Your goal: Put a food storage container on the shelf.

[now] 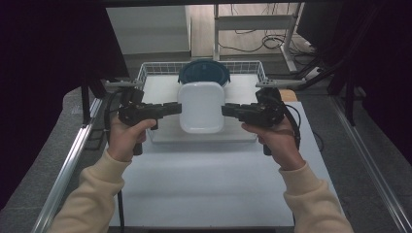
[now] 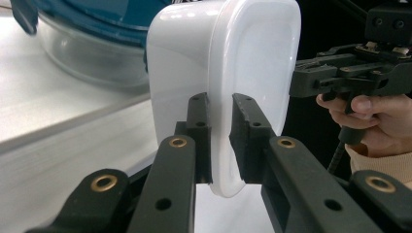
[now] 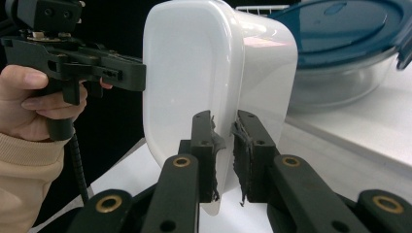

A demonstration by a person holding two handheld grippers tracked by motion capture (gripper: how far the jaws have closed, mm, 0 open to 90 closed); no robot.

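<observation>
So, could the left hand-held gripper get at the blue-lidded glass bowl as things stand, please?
Probably not right away: the left hand-held gripper is shut on the rim of the white container, which both grippers hold up in front of the glass bowl. It would need to let go first.

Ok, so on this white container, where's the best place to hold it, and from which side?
By its projecting rim, one grip on each short side, coming in level from left and right. The white container has smooth, rounded walls, and the thin rim is the part jaws can close over. That is how the left gripper and right gripper hold it now.
</observation>
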